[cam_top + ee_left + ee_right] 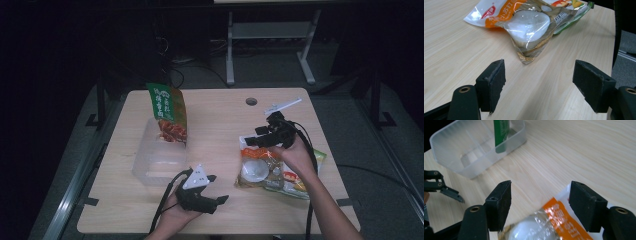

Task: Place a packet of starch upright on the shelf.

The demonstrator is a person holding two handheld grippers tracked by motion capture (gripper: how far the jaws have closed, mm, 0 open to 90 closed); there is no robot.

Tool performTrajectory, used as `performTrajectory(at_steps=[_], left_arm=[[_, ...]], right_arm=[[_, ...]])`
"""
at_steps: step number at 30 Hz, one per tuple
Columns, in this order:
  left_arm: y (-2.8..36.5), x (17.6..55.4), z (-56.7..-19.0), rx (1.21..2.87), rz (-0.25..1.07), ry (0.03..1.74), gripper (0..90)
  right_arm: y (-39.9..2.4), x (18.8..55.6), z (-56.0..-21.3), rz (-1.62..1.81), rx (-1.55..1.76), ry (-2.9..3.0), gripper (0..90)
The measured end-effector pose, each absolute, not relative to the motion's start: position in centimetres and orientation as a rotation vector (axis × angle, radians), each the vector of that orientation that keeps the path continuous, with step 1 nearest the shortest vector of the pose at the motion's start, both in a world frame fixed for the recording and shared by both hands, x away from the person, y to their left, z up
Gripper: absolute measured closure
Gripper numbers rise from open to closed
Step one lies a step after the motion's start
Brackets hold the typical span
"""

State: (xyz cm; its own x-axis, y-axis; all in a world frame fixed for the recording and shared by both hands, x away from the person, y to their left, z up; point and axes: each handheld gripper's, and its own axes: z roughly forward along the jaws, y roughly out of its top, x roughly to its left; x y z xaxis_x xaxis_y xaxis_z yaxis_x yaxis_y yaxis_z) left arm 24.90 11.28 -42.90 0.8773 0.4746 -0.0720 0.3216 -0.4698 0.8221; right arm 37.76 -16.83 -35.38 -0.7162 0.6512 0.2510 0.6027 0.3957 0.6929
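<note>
A clear-and-orange snack bag [257, 167] lies flat at the table's right, on top of a green-edged bag [305, 187]. My right gripper [250, 137] hovers over its far end, jaws open and pointing left. In the right gripper view the orange bag [554, 220] lies under the gap of the right gripper [540, 202], and the pads do not press it. My left gripper [218, 188] rests near the front edge, open and empty, pointing right. In the left gripper view the left gripper [539, 85] faces the bag [529, 25] a short way off.
A clear plastic bin [157, 155] sits at the left with a tall green snack bag [169, 112] standing at its far end. The bin [474, 150] appears ahead in the right gripper view. Bare wood lies between bin and bags. A cable hole [251, 101] is at the back.
</note>
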Motion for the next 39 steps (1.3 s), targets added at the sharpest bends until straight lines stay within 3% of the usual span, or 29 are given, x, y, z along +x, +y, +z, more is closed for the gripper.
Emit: performTrajectory(at_steps=[22, 39], left_arm=[[5.4, 28.3, -44.1, 2.155, 0.186, 0.6, 33.4], [3.6, 30.2, -45.6, 2.198, 0.156, 0.649, 37.3]], right_arm=[[-23.6, 36.3, -38.5, 1.129, 1.342, 2.534, 32.3], [-24.4, 38.3, -42.2, 1.036, 1.514, 2.576, 34.4]])
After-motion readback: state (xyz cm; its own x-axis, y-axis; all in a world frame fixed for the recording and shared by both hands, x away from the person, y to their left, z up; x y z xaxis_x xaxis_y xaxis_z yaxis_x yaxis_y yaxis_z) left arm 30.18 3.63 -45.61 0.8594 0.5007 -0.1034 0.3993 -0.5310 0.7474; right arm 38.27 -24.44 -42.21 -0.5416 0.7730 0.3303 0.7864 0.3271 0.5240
